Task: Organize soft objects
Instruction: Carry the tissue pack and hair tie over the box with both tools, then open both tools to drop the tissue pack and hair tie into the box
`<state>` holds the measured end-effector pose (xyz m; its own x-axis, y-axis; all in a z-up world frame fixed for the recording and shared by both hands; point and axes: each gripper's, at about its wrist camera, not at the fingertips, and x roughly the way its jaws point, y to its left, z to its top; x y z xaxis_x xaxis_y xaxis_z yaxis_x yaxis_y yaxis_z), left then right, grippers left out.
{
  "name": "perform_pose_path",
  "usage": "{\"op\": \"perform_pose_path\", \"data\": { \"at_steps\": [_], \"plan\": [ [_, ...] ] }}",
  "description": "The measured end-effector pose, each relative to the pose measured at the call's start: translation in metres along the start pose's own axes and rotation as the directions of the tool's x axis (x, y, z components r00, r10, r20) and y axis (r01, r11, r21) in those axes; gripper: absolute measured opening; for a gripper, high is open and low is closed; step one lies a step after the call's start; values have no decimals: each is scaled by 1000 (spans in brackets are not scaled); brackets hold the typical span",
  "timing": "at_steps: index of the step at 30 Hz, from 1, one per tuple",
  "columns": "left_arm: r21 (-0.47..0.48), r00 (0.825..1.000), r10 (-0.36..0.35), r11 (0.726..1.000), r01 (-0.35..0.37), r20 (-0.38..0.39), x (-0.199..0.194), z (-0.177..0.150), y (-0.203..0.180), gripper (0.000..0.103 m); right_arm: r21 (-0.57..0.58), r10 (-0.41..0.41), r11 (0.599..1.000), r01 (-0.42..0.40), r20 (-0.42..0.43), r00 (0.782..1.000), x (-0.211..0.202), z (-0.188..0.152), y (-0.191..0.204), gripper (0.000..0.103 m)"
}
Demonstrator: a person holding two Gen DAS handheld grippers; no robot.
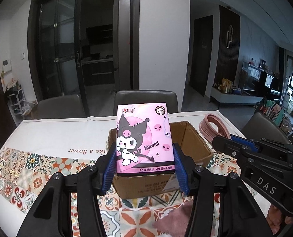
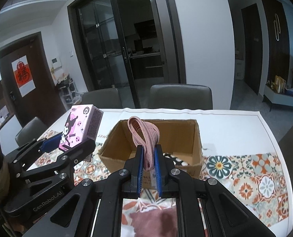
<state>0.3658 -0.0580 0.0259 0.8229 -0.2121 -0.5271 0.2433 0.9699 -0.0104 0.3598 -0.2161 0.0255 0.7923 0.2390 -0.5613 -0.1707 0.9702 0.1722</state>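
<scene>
Above one box (image 2: 115,148): one tissue pack (image 1: 144,138), one cord loop (image 2: 144,132)

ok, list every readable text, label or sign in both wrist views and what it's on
"Kuromi" and "100%": pink tissue pack in the left gripper.
"DAS": right gripper body, left wrist view.
"GenRobot.AI": left gripper body, right wrist view.
"ike a flower", upside down, partly hidden: tablecloth.
Unreadable: Chinese print on the pack, print on the cardboard box, red door sign.

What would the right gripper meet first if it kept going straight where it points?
Probably the open cardboard box: the right gripper, shut on the pink cord bundle, aims into it, though depth is unclear.
</scene>
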Motion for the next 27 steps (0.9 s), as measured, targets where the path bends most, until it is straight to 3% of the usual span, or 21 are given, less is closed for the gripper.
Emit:
{"op": "perform_pose_path", "data": {
  "at_steps": [16, 27],
  "plan": [
    [-8, 996, -21, 1000, 21, -89, 69, 8, 8, 52, 9, -1, 1000, 1, -73, 997, 64, 19, -19, 12],
    [-6, 979, -29, 1000, 29, -201, 120, 0, 12, 52, 8, -16, 1000, 17, -163, 987, 112, 16, -32, 12]
  ]
}}
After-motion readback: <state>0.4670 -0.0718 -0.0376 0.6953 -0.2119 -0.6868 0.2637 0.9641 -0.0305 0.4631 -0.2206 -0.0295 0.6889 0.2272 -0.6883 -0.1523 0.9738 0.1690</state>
